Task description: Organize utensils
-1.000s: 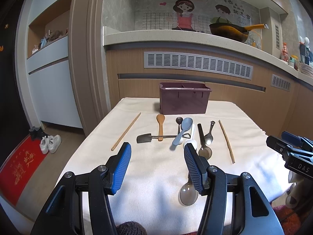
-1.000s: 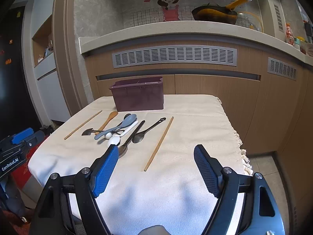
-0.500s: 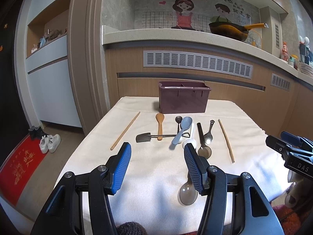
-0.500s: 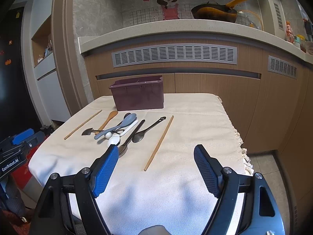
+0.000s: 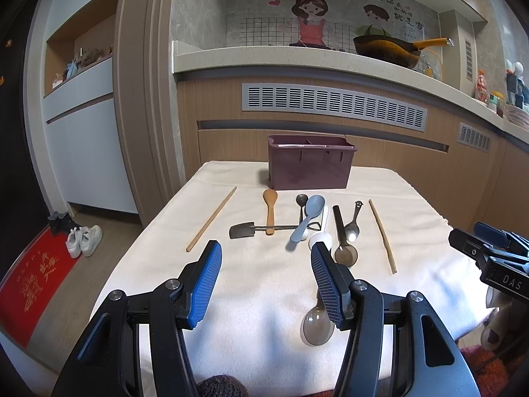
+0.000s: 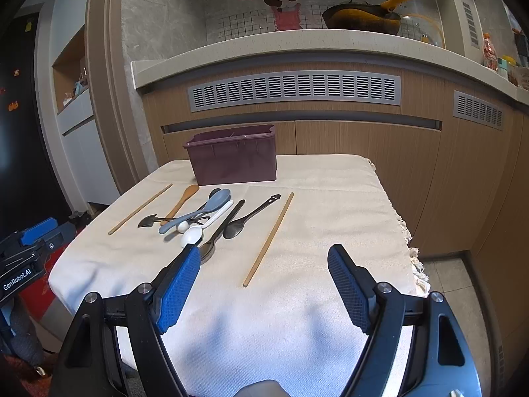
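Observation:
A dark purple utensil box [image 5: 310, 162] stands at the far end of the cloth-covered table [image 5: 251, 297]; it also shows in the right wrist view [image 6: 233, 154]. In front of it lie two wooden chopsticks [image 5: 211, 219] [image 5: 381, 234], a wooden spoon [image 5: 270, 206], a small dark spatula [image 5: 243, 230], a blue-grey spoon [image 5: 309, 214], a white spoon [image 5: 320, 236] and dark spoons [image 5: 345, 248]. A clear spoon [image 5: 317, 326] lies near my left gripper [image 5: 266, 281], which is open and empty. My right gripper [image 6: 264, 284] is open and empty, near the right chopstick [image 6: 268, 239].
A kitchen counter [image 5: 297, 63] with a wok [image 5: 386, 51] rises behind the table. White shoes [image 5: 84, 240] and a red mat [image 5: 36, 274] lie on the floor at the left. The table's right edge has a fringe [image 6: 408, 241].
Both grippers have shifted very slightly; the view has dropped a touch. Nothing on the table has moved.

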